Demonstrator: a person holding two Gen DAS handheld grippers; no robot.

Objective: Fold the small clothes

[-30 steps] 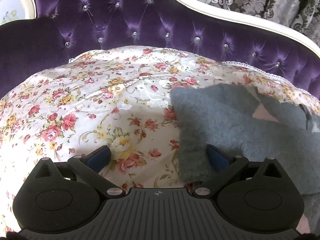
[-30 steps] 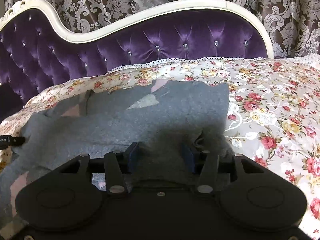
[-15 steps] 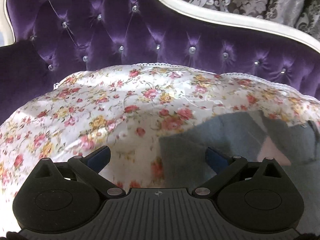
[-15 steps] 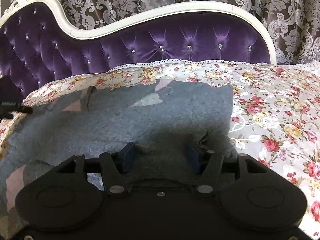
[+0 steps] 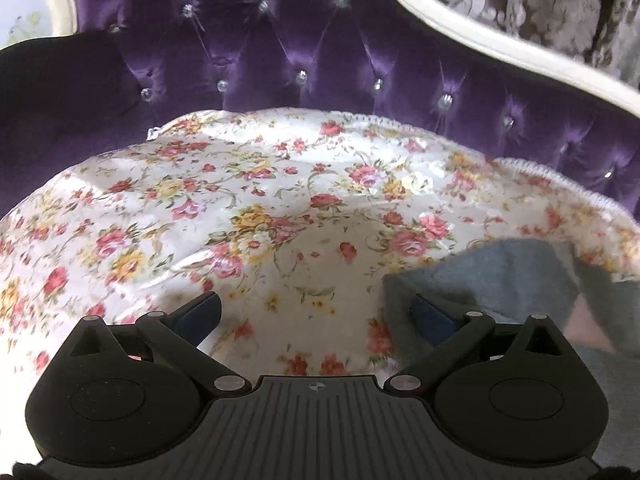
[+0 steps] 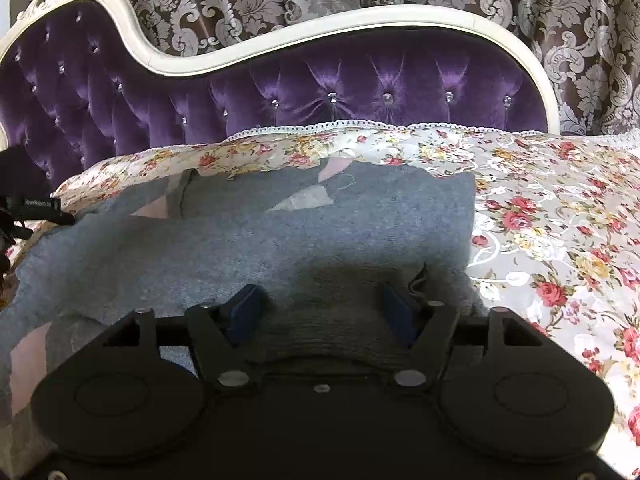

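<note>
A purple tufted sofa (image 6: 328, 92) with a cream frame carries a floral sheet (image 5: 248, 216) spread over its seat. A grey sweater (image 6: 280, 236) lies flat on the sheet.

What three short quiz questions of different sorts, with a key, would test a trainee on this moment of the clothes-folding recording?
1. True or false: the right tool is shut on the grey garment.
2. Multiple choice: what does the garment lie on? A) bare wood B) a floral cover C) a striped rug
3. Fill in: in the left wrist view, the garment's edge lies by the left tool's ____ finger.

Key:
1. False; its jaws stand apart over the garment.
2. B
3. right
</note>
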